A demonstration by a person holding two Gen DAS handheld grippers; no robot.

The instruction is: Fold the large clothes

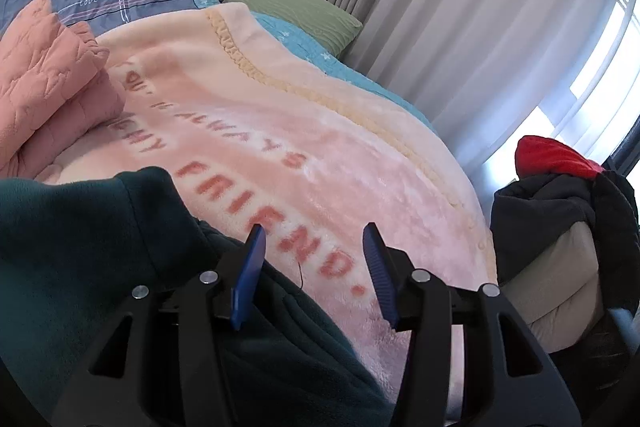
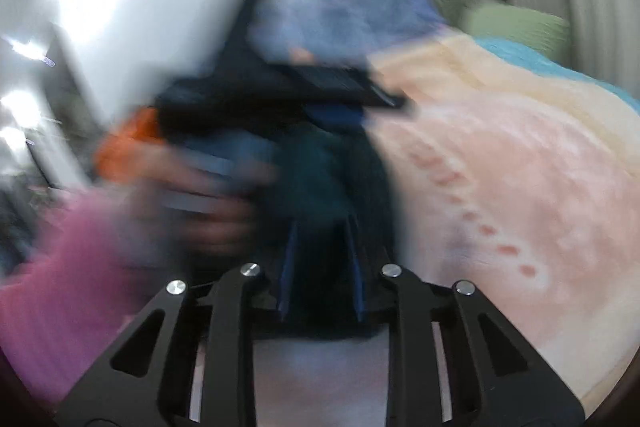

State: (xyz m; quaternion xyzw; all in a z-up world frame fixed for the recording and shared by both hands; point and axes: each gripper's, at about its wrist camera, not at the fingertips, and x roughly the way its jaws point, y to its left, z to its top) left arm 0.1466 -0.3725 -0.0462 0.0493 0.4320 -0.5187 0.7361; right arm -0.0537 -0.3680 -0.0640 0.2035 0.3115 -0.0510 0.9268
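Dark teal fleece garment [image 1: 80,247] lies bunched at the near left of the bed, on a pale pink plush blanket with coral lettering [image 1: 320,147]; no neat fold shows in it, so the folding looks barely begun, with the spreading and every fold left to do. The left gripper [image 1: 316,275] hangs over the garment's right edge, its blue pads [image 1: 250,275] apart, with only blanket and the fleece edge below the gap, nothing pinched. In the blurred right wrist view the right gripper [image 2: 322,267] has its jaws partly apart with dark teal cloth between them; whether they press on it I cannot tell. A hand [image 2: 208,195] in a pink sleeve [image 2: 72,267] holds the other tool there. Farther off lie a folded salmon quilted cover [image 1: 44,79], a green pillow [image 1: 296,11] and grey curtains [image 1: 440,7].
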